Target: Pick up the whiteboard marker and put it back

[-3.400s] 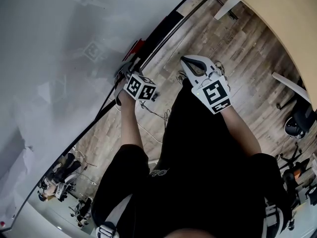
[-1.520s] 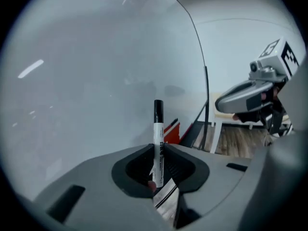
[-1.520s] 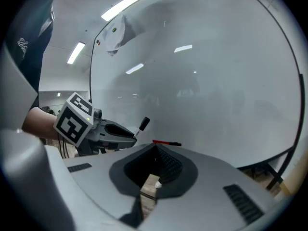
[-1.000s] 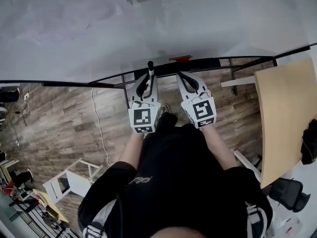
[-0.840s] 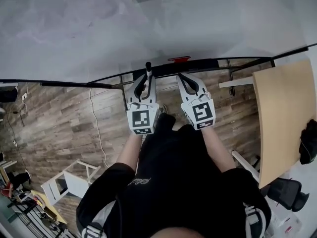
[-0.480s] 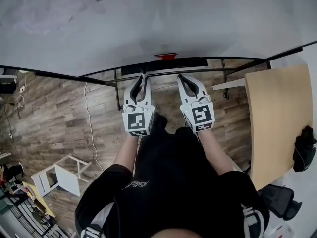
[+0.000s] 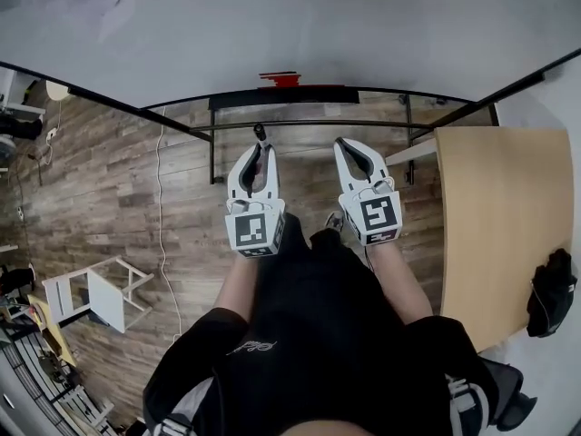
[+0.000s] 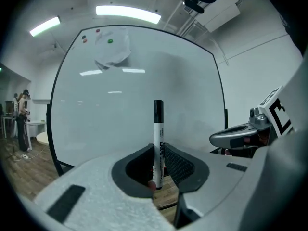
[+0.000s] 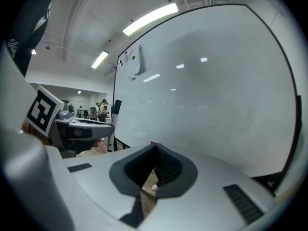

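My left gripper (image 7: 258, 153) is shut on a whiteboard marker (image 7: 260, 135), white-bodied with a black cap. In the left gripper view the marker (image 8: 158, 134) stands upright between the dark pads, cap end up, in front of the whiteboard (image 8: 120, 105). My right gripper (image 7: 349, 148) is level with it on the right, jaw tips together with nothing between them. The right gripper view shows its closed tips (image 9: 156, 147) facing the whiteboard (image 9: 216, 81), with the marker (image 9: 114, 124) off to the left. The board's black ledge (image 7: 313, 95) with a red item (image 7: 279, 78) lies ahead of both grippers.
The whiteboard (image 7: 318, 25) stands on a black frame over a wood floor. A light wooden table (image 7: 499, 225) is at the right with a black bag (image 7: 549, 280) beyond it. A white stool (image 7: 91, 289) and a cable (image 7: 162, 198) lie at the left.
Both grippers, side by side, have drawn back from the board's ledge. The marker tip, which overlapped the ledge a second ago, now shows over the floor. The left grip is unchanged.
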Tool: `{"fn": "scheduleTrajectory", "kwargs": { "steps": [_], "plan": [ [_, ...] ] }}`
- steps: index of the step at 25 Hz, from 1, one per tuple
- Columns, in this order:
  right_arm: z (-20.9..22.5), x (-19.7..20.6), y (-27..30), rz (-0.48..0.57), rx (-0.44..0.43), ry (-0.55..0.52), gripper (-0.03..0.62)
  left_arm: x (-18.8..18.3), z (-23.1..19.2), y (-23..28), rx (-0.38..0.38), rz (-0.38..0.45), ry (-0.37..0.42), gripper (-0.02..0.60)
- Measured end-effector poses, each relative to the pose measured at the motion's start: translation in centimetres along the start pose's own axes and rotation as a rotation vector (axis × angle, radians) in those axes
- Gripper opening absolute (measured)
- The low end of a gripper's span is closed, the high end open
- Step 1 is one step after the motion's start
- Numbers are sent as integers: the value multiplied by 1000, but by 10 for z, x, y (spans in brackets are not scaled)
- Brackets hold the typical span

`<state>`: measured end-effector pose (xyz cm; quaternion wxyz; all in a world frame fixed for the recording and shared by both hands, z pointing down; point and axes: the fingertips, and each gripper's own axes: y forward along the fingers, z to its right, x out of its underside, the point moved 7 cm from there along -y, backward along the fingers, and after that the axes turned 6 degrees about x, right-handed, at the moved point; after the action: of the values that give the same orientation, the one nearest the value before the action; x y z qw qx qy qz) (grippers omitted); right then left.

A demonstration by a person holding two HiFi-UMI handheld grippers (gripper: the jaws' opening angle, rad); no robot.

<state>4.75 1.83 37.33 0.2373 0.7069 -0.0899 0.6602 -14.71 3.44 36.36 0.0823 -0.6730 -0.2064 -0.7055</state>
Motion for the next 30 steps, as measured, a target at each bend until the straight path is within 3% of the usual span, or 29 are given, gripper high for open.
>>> {"fn": "scheduleTrajectory", "kwargs": {
  "steps": [5,7,10,13,22,30],
  "plan": [
    [3,-1,-30,16,41,6,2,-13,24,-11,41,18,9,63],
    [2,-1,-37,14,66,8,2,-14,31,-9,96,26,41,63],
    [-2,0,-46,6,114,15,2,-9,39,-4,188,-41,97,63],
    [-11,1,-52,-3,164,15,2,-11,40,-5,267,-43,99,63],
    [-45,-3,-66,5,283,36,2,-10,13,-26,357,13,67,63],
    [-35,10,-64,-20,348,59,2,6,12,2,402,-100,171,63]
  ]
}}
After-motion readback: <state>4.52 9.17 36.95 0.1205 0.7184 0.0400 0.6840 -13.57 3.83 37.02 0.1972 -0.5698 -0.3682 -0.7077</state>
